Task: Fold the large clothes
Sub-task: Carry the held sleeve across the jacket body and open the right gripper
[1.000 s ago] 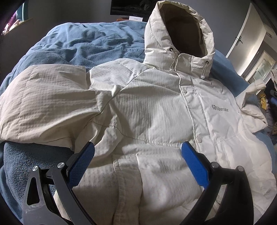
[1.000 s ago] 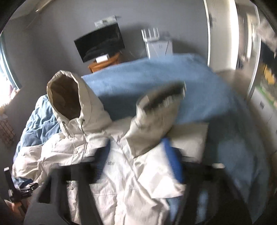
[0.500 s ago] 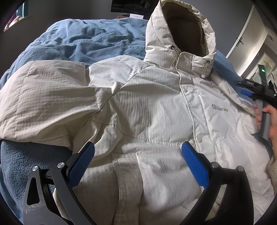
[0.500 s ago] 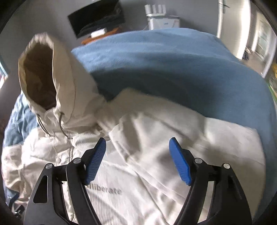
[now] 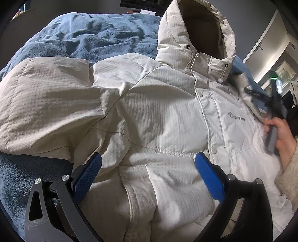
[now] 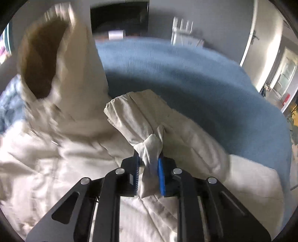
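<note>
A cream hooded puffer jacket (image 5: 160, 119) lies front up on a blue blanket, its hood (image 5: 197, 31) standing at the far end. My left gripper (image 5: 148, 171) is open and empty, hovering over the jacket's lower front near a pocket. One sleeve (image 5: 42, 104) lies spread to the left. My right gripper (image 6: 150, 167) is shut on a bunched fold of the jacket's other sleeve (image 6: 137, 119), lifting it beside the hood (image 6: 55, 61). It also shows blurred at the right of the left wrist view (image 5: 268, 104), held by a hand.
The blue fleece blanket (image 6: 186, 78) covers the bed around the jacket and shows rumpled in the left wrist view (image 5: 89, 35). A dark screen (image 6: 119, 16) and a white unit (image 6: 184, 33) stand by the far wall. A doorway (image 5: 279, 70) lies to the right.
My right gripper has closed from open onto the jacket's right sleeve fabric and is pulling it up. My left gripper stays open over the jacket front.
</note>
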A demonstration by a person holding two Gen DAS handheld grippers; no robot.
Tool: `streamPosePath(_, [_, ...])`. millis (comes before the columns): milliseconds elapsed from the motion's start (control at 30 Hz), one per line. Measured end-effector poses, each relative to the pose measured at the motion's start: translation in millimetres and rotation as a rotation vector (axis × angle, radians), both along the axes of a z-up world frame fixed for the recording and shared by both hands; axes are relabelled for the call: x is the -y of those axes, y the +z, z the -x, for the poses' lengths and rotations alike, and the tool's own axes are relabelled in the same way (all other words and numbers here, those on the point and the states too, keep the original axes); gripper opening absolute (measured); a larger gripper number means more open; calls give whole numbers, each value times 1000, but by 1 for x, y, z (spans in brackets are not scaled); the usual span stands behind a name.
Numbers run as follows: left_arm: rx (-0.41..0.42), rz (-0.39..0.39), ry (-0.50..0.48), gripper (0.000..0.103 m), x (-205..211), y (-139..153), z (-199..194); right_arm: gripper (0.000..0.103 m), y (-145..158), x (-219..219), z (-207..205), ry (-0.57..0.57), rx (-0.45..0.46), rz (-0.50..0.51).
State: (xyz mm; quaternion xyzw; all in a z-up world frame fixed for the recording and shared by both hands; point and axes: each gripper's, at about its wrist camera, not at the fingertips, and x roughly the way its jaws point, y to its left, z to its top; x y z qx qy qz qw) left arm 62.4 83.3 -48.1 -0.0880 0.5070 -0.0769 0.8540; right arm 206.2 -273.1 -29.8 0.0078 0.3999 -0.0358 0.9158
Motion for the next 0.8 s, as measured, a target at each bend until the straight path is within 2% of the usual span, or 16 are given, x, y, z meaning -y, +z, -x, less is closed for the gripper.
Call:
streamPosePath(167, [12,11,1,96,-2,2,3,14,68,-13,56,121,156,-100])
streamPosePath(233, [21,17,4,96,-3,4,5,14,97,-24,75,190,201,-182])
streamPosePath(300, [28,23,10,96,-5,6,6,14,120,-38,94,261,231,-268])
streamPosePath(400, [53,26,38,96,-10,10,9,14,137,-67,108,373,224,-368])
streamPosePath(467, [93,27,65,96,-13,16,13,14,137,-90,108,450,194,-435])
streamPosePath(533, [138,33,96,96,-19,23,17,14,130,-113,110,501,151,-455])
streamPosePath(600, [161,46,123,96,-24,26,18,14,111,-136,104,527,92,-430])
streamPosePath(700, [169,74,150,96,-30,27,19,14,67,-160,95,521,-38,-436])
streamPosePath(800, [168,83,154,96,-31,28,19,17,37,-176,98,545,-115,-424])
